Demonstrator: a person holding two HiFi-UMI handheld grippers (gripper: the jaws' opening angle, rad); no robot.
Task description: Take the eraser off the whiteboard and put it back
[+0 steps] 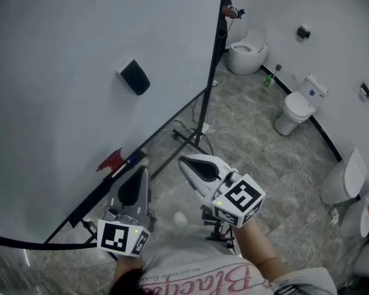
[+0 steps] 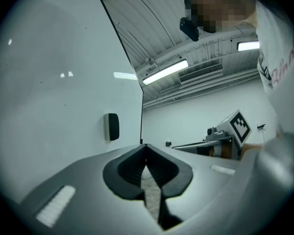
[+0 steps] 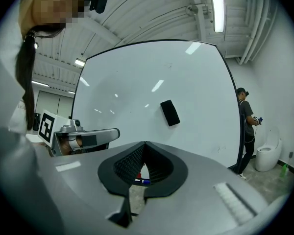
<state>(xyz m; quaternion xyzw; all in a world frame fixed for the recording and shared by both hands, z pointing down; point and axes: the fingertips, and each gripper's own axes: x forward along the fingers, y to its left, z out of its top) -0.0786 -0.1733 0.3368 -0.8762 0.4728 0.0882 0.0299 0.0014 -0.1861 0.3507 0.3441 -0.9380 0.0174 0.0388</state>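
Note:
A black eraser [image 1: 134, 77] sticks to the large whiteboard [image 1: 61, 72], above and beyond both grippers. The same eraser [image 2: 112, 126] shows in the left gripper view and, tilted, the eraser [image 3: 170, 112] in the right gripper view. My left gripper [image 1: 135, 172] points toward the board's lower edge, its jaws shut with nothing in them. To its right my right gripper [image 1: 186, 163] is also shut and empty, aimed toward the board. Both stay well short of the eraser.
Red and blue markers [image 1: 120, 160] lie on the board's tray. The board's stand legs and cables [image 1: 187, 134] cross the floor. Several white toilets [image 1: 248, 49] stand along the right wall. A person [image 3: 245, 126] stands by the board's far edge.

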